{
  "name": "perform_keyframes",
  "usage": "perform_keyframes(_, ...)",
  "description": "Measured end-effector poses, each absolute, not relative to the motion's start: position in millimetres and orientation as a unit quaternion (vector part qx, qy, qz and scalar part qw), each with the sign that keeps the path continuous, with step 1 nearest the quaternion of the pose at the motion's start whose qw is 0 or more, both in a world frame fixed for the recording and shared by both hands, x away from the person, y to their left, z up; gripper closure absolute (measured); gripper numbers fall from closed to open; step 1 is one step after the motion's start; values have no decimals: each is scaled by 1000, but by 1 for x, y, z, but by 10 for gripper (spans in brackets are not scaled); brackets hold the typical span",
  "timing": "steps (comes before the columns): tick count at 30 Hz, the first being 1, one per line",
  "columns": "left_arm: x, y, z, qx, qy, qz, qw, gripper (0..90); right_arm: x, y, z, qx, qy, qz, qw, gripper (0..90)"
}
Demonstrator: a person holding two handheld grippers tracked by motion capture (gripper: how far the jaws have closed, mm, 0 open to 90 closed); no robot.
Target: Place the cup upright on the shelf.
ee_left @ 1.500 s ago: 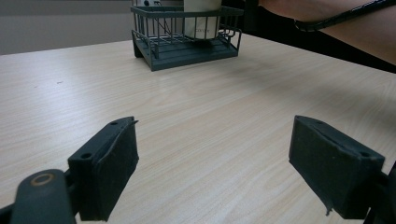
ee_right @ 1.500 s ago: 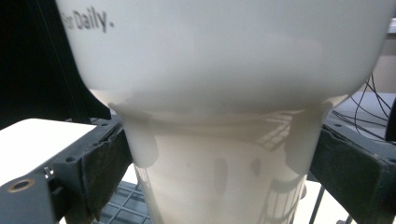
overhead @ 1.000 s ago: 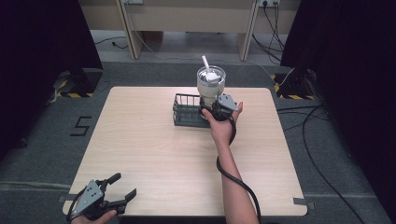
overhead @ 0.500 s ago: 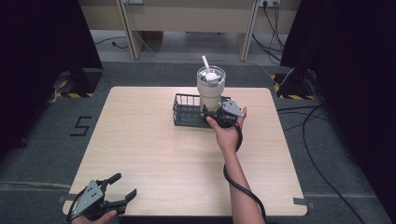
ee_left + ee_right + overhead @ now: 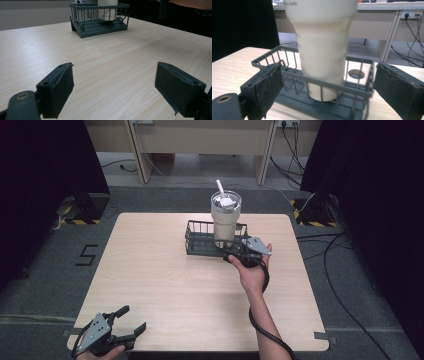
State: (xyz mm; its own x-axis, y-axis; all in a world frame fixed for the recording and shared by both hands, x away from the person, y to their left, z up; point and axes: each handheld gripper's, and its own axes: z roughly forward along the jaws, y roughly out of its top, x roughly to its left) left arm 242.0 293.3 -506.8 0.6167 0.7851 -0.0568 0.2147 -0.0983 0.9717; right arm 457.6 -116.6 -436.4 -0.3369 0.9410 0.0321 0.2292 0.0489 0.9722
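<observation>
Standing upright in a dark wire basket (image 5: pixel 200 241), a cream tumbler (image 5: pixel 225 220) rises well above the rim, its long axis vertical. Body smooth and matte, narrower at the foot, flaring wider toward the top; a clear lid and a white straw (image 5: pixel 219 187) cap it, the straw leaning toward the far left. Basket is rectangular, thin metal bars on a solid dark base, long side running along the tabletop's far edge; tumbler sits in its right end.

Basket lies near the middle of the far edge of the pale wood-grain tabletop (image 5: pixel 150 270). Right gripper (image 5: pixel 235 254) is just at the basket's near right corner. In the right gripper view its jaws, faced with rough black padding, stand wide apart on either side of the tumbler (image 5: pixel 322 50) and basket (image 5: pixel 287 75), holding nothing.

Left gripper (image 5: pixel 131 322) rests at the near left corner of the tabletop, jaws spread wide and empty, well apart from the basket (image 5: pixel 100 18). Broad bare tabletop lies between the two grippers and across the left half.
</observation>
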Motion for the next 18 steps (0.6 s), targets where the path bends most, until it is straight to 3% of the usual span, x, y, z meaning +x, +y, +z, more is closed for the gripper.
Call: perform_keyframes(18, 242, 294, -507, 699, 359, 254, 564, 149, 418, -147, -443, 455, 650, 498, 351, 88)
